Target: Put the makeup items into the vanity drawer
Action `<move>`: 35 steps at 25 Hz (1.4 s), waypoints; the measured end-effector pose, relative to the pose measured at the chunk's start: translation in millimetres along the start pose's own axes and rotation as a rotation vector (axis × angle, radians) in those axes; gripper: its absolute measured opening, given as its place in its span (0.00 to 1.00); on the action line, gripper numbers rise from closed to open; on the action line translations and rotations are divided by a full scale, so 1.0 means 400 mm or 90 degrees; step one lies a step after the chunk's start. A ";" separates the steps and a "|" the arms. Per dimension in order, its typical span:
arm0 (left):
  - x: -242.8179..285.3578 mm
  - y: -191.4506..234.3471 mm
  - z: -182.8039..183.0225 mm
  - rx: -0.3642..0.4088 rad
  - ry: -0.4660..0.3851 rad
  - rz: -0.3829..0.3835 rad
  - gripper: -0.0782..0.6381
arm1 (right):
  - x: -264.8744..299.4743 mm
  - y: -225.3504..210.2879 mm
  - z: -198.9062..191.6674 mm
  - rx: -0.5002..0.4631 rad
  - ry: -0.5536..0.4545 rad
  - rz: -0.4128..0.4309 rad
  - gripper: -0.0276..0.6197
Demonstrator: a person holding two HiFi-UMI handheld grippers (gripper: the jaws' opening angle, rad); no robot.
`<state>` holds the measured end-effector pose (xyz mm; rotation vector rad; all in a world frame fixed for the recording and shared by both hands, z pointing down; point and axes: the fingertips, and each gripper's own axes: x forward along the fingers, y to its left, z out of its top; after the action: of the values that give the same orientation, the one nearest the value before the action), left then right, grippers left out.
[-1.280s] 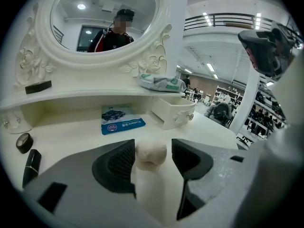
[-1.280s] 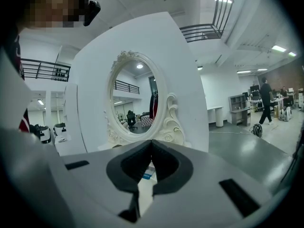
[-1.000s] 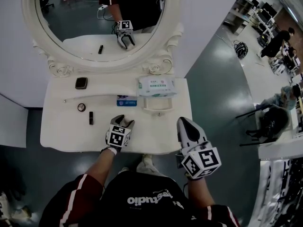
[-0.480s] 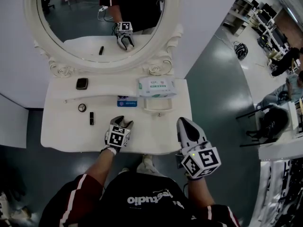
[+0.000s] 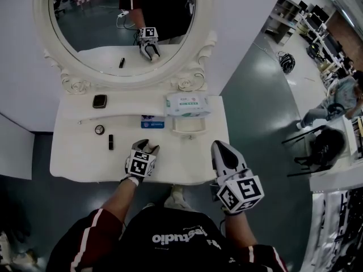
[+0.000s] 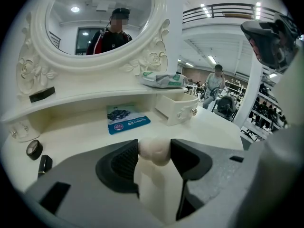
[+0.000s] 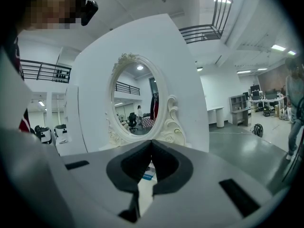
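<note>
**Ball caught in the left tool at the vanity bench**

A white bench (image 5: 187,157) is seen from above, backed by an oval mirror (image 5: 122,21) in a carved frame. A shelf (image 5: 127,103) is carried across the back of it, under the mirror. A wipes pack (image 5: 188,103) is laid on the right part of the shelf, and just below it a small drawer (image 5: 187,125) is pulled out over the bench.

The left tool (image 5: 146,147) is held at the front middle of the bench, tips towards the mirror. Its jaws are closing while set wide, and a cream ball (image 6: 153,149) is caught between the pads and touched by both. The right tool (image 5: 219,146) is held at the front right corner, its jaws brought together at the tips with nothing between them.

A blue card (image 5: 152,122) is laid flat just left of the drawer. A dark compact (image 5: 100,101) is set on the left end of the shelf. On the left part of the bench, well apart from the drawer, a dark tube (image 5: 111,142) is laid, with a small round pot (image 5: 100,130) just behind it
</note>
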<state>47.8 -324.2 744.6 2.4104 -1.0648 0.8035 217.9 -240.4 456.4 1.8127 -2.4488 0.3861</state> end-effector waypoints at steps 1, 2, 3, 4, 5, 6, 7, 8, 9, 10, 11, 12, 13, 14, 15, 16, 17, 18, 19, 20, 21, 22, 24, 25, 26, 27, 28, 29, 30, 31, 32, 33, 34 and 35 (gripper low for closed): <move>-0.005 0.000 0.002 0.002 -0.001 0.000 0.41 | -0.001 0.002 0.001 0.000 -0.001 0.000 0.05; -0.011 0.000 0.005 0.002 -0.001 -0.001 0.41 | -0.001 0.004 0.002 -0.001 -0.002 0.000 0.05; -0.017 -0.001 0.009 0.003 -0.002 -0.001 0.41 | -0.001 0.006 0.004 -0.001 -0.003 0.000 0.05; -0.023 -0.003 0.012 0.004 -0.004 -0.002 0.41 | -0.001 0.008 0.005 -0.001 -0.005 0.001 0.05; -0.027 -0.003 0.014 0.006 -0.007 -0.002 0.41 | -0.001 0.009 0.007 0.000 -0.006 0.001 0.05; -0.032 -0.004 0.017 0.007 -0.010 -0.002 0.41 | -0.002 0.011 0.009 0.000 -0.008 0.002 0.05; -0.039 -0.005 0.021 0.007 -0.013 -0.002 0.41 | -0.002 0.013 0.010 0.000 -0.009 0.004 0.05; -0.046 -0.008 0.025 0.007 -0.017 -0.003 0.41 | -0.003 0.016 0.011 0.000 -0.010 0.005 0.05; -0.053 -0.010 0.030 0.006 -0.021 -0.004 0.41 | -0.003 0.019 0.010 -0.001 -0.011 0.007 0.05; -0.060 -0.012 0.033 0.007 -0.026 -0.004 0.41 | -0.003 0.022 0.009 0.000 -0.011 0.009 0.05; -0.066 -0.013 0.038 0.008 -0.030 -0.004 0.41 | -0.002 0.024 0.008 0.001 -0.012 0.011 0.05; -0.073 -0.014 0.045 0.009 -0.034 -0.004 0.41 | -0.001 0.026 0.007 0.003 -0.013 0.012 0.05; -0.081 -0.017 0.052 0.009 -0.038 -0.005 0.41 | 0.001 0.029 0.008 0.004 -0.013 0.014 0.05; -0.090 -0.020 0.059 0.007 -0.041 -0.007 0.41 | 0.001 0.032 0.010 0.005 -0.014 0.015 0.05; -0.100 -0.025 0.066 0.004 -0.044 -0.010 0.41 | 0.001 0.036 0.012 0.005 -0.015 0.016 0.05; -0.109 -0.029 0.072 0.001 -0.049 -0.014 0.41 | 0.000 0.039 0.016 0.004 -0.016 0.018 0.05; -0.118 -0.034 0.081 0.000 -0.056 -0.018 0.41 | -0.001 0.043 0.019 0.003 -0.017 0.019 0.05; -0.127 -0.038 0.091 0.001 -0.065 -0.021 0.41 | -0.001 0.047 0.021 0.002 -0.018 0.020 0.05; -0.135 -0.041 0.102 0.004 -0.074 -0.024 0.41 | -0.002 0.050 0.022 0.002 -0.018 0.020 0.05; -0.144 -0.045 0.113 0.008 -0.081 -0.026 0.41 | -0.003 0.052 0.021 0.003 -0.018 0.020 0.05; -0.155 -0.049 0.126 0.011 -0.087 -0.029 0.41 | -0.005 0.054 0.020 0.005 -0.018 0.019 0.05; -0.168 -0.054 0.140 0.014 -0.091 -0.032 0.41 | -0.008 0.057 0.019 0.007 -0.019 0.019 0.05; -0.195 -0.064 0.169 0.020 -0.107 -0.037 0.41 | -0.013 0.061 0.019 0.008 -0.020 0.018 0.05; -0.207 -0.068 0.184 0.024 -0.117 -0.040 0.41 | -0.016 0.063 0.020 0.008 -0.021 0.017 0.05; -0.217 -0.074 0.198 0.027 -0.126 -0.044 0.41 | -0.019 0.064 0.020 0.007 -0.022 0.016 0.05; -0.225 -0.081 0.210 0.031 -0.132 -0.049 0.41 | -0.023 0.063 0.018 0.007 -0.024 0.014 0.05; -0.232 -0.089 0.220 0.035 -0.136 -0.055 0.41 | -0.026 0.061 0.016 0.007 -0.025 0.013 0.05; -0.238 -0.097 0.228 0.039 -0.139 -0.059 0.41 | -0.030 0.059 0.012 0.008 -0.025 0.011 0.05; -0.242 -0.104 0.236 0.043 -0.143 -0.062 0.41 | -0.035 0.056 0.009 0.009 -0.024 0.009 0.05; -0.246 -0.111 0.246 0.047 -0.147 -0.065 0.41 | -0.041 0.052 0.006 0.010 -0.025 0.006 0.05; -0.250 -0.118 0.257 0.051 -0.151 -0.069 0.41 | -0.046 0.048 0.004 0.011 -0.026 0.003 0.05; -0.253 -0.125 0.268 0.054 -0.155 -0.073 0.41 | -0.052 0.044 0.003 0.011 -0.027 -0.001 0.05; -0.254 -0.130 0.279 0.058 -0.158 -0.077 0.41 | -0.057 0.040 0.003 0.012 -0.029 -0.005 0.05; -0.255 -0.136 0.289 0.061 -0.161 -0.081 0.41 | -0.063 0.037 0.004 0.013 -0.030 -0.009 0.05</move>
<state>73.4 -297.6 585.4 2.6841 -0.9680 0.5290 211.8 -213.2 447.5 1.8670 -2.4714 0.3727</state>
